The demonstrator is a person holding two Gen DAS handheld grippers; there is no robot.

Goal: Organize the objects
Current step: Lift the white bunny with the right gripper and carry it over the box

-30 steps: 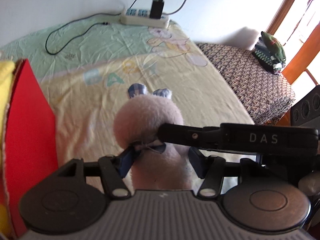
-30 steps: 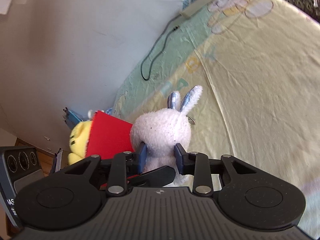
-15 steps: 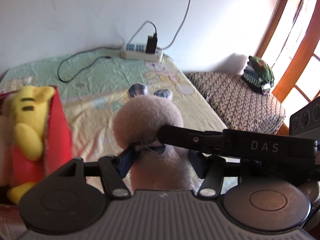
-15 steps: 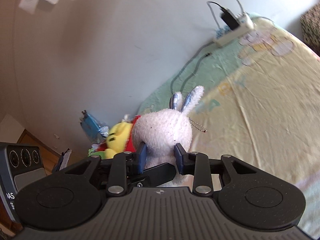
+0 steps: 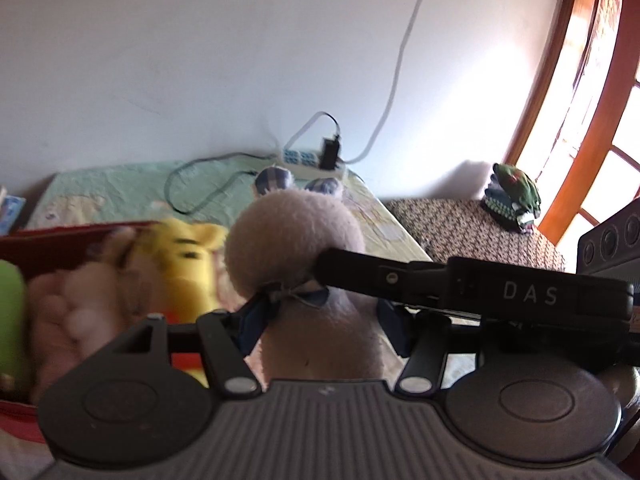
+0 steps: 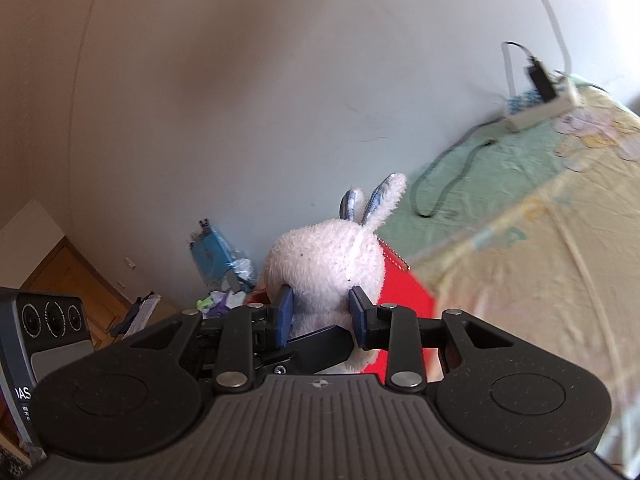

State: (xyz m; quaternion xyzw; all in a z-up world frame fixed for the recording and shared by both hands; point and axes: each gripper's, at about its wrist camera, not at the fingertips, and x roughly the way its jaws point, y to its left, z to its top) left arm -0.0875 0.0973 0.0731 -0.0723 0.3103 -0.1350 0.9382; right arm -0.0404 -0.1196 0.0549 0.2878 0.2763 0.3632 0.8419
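Observation:
A white plush bunny [image 5: 296, 240] with blue checked ears is held in the air by both grippers. My left gripper [image 5: 320, 320] is shut on its body below the head. My right gripper [image 6: 320, 316] is shut on its head [image 6: 332, 260] from the other side, and one of its fingers [image 5: 400, 280] crosses the left wrist view. To the left and below is a red box [image 5: 60, 240] holding a yellow bear plush [image 5: 188, 256] and other blurred plush toys. The box's red side [image 6: 404, 300] shows behind the bunny in the right wrist view.
The bed has a yellow and green sheet [image 6: 540, 248]. A white power strip [image 5: 312, 160] with a black charger and cable lies by the wall. A patterned seat [image 5: 472, 228] with a green toy [image 5: 516, 196] stands to the right. Clutter [image 6: 216, 256] sits by the wall.
Both grippers have carried the bunny upward and leftward toward the red box. The box's contents have come into the left wrist view.

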